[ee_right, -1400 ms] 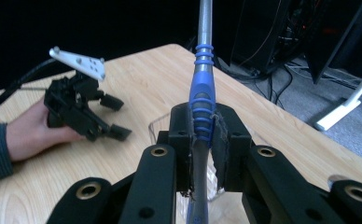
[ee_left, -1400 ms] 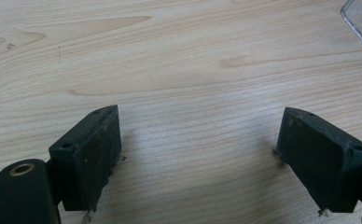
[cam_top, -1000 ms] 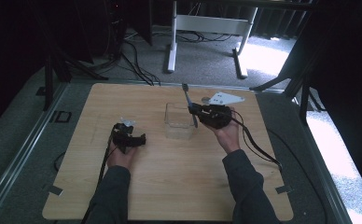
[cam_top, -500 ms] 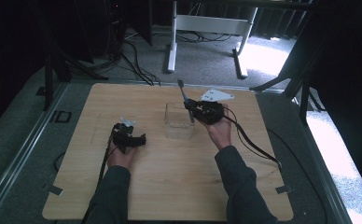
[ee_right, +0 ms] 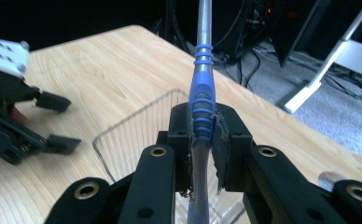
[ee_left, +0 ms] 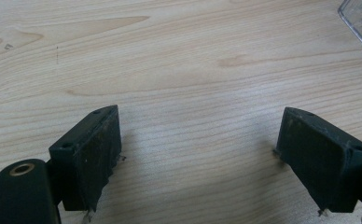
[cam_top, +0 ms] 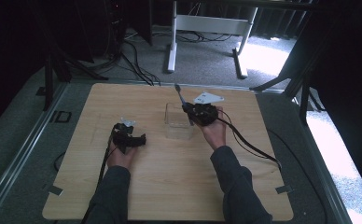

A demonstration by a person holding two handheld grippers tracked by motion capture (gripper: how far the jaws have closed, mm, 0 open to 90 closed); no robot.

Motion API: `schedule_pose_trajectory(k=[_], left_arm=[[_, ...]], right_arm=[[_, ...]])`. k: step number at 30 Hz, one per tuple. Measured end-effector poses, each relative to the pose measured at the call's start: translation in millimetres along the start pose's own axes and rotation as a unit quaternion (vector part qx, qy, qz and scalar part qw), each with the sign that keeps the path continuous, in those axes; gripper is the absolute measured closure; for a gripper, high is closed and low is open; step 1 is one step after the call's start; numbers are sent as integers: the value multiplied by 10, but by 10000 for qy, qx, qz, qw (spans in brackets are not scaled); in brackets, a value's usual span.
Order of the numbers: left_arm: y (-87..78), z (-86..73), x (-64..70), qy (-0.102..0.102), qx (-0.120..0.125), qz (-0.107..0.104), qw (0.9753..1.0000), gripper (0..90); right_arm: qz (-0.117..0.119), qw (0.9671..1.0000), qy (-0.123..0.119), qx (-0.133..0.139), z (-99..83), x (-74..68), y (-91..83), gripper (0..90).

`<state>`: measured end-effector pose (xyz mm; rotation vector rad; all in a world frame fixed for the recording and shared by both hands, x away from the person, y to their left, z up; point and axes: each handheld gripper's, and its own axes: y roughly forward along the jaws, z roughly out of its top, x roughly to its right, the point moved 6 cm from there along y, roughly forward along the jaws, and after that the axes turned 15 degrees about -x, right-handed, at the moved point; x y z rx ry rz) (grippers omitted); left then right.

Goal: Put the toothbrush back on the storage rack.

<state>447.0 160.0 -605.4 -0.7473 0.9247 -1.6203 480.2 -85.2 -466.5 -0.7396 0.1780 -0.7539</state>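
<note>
Right gripper [ee_right: 202, 140]: jaws pinched on a blue-handled screwdriver [ee_right: 201, 100], gripping the ribbed blue-and-grey handle. Metal shaft runs up and away past the jaws. In the high view the right gripper [cam_top: 188, 114] sits at the right edge of a clear plastic container [cam_top: 178, 121], with the screwdriver [cam_top: 179, 95] angled toward the table's far side, its tip out beyond the container's back wall.

Container: clear, rectangular, open-topped, near the middle of the wooden table [cam_top: 170, 186]. Nothing visible inside it in the high view; the wood grain shows through. In the right gripper view the container [ee_right: 137, 126] lies directly below and behind the jaws, and the handle's lower end hangs over its opening; whether it touches the wall, I cannot tell.

Left gripper [ee_left: 202, 158]: jaws spread wide, nothing between them, hovering low over bare wood. A corner of the container [ee_left: 361, 18] shows at upper right. In the high view the left gripper [cam_top: 139, 138] is left of the container, near but apart from it.
</note>
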Motion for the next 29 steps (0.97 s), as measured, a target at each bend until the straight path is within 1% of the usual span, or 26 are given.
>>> schedule_pose_trajectory(k=[1, 3, 5, 6, 10, 11, 12, 13, 14, 16, 17, 18, 19, 20, 21, 22, 23, 24, 25, 26, 27, 28, 29], left_arm=[[0, 0, -1, 2, 2, 5, 10000, 140], [0, 0, -1, 2, -1, 5, 10000, 139], [0, 1, 1, 10, -1, 1, 10000, 140], [0, 1, 1, 13, -2, 0, 10000, 140], [0, 1, 2, 12, -2, 0, 10000, 140], [-1, 0, 2, 13, -3, 0, 10000, 140], [0, 0, 2, 13, -2, 1, 10000, 140], [-1, 1, 2, 13, -3, 1, 10000, 140], [0, 1, 2, 13, -3, -1, 10000, 140], [-1, 0, 2, 19, -7, 1, 10000, 140], [-1, 0, 2, 16, -6, 0, 10000, 140], [-1, 0, 2, 16, -5, 1, 10000, 140], [-1, 0, 2, 16, -5, 0, 10000, 140], [-1, 0, 2, 20, -10, 1, 10000, 140], [-1, 0, 2, 16, -5, 1, 10000, 140], [-1, 0, 3, 16, -9, 0, 10000, 140], [-1, 0, 3, 14, -3, 3, 10000, 141], [0, 0, 3, 13, 1, 3, 10000, 141], [0, 0, 4, 13, 1, 3, 10000, 141], [0, 0, 4, 13, 2, 5, 10000, 141], [0, 0, 3, 13, 1, 4, 10000, 141], [0, 0, 3, 17, -1, 5, 10000, 141], [0, 0, 3, 14, 1, 5, 10000, 141]], right_arm=[[-15, 10000, 11, -63, -26, 3, 22, 748], [-46, 9999, 54, -144, -66, 11, 37, 579], [-66, 9998, 79, -185, -98, 18, 15, 532], [-135, 9997, 71, -200, -107, 20, -6, 509], [-244, 9996, -39, -151, -109, 11, -149, 447], [-258, 9996, -27, -129, -113, 10, -194, 440], [-249, 9996, -65, -104, -145, 13, -292, 436], [-249, 9996, -65, -104, -145, 13, -292, 436], [-286, 9995, -65, -98, -166, 21, -331, 437], [-229, 9997, 48, -111, -242, 46, -430, 436], [-212, 9996, 145, -110, -296, 65, -485, 437], [-226, 9993, 252, -163, -393, 100, -555, 436], [-226, 9993, 252, -163, -393, 100, -555, 436], [-274, 9988, 312, -261, -497, 129, -601, 433], [-274, 9988, 312, -261, -497, 129, -601, 433], [-280, 9986, 339, -310, -550, 138, -622, 434], [-229, 9985, 357, -342, -608, 139, -641, 440], [-159, 9983, 384, -408, -737, 134, -676, 444], [-159, 9983, 384, -408, -737, 134, -676, 444], [-139, 9982, 391, -432, -788, 132, -687, 444], [-117, 9979, 387, -509, -884, 125, -708, 443], [-143, 9976, 395, -553, -943, 120, -723, 444], [-145, 9970, 471, -600, -1042, 115, -746, 443]])
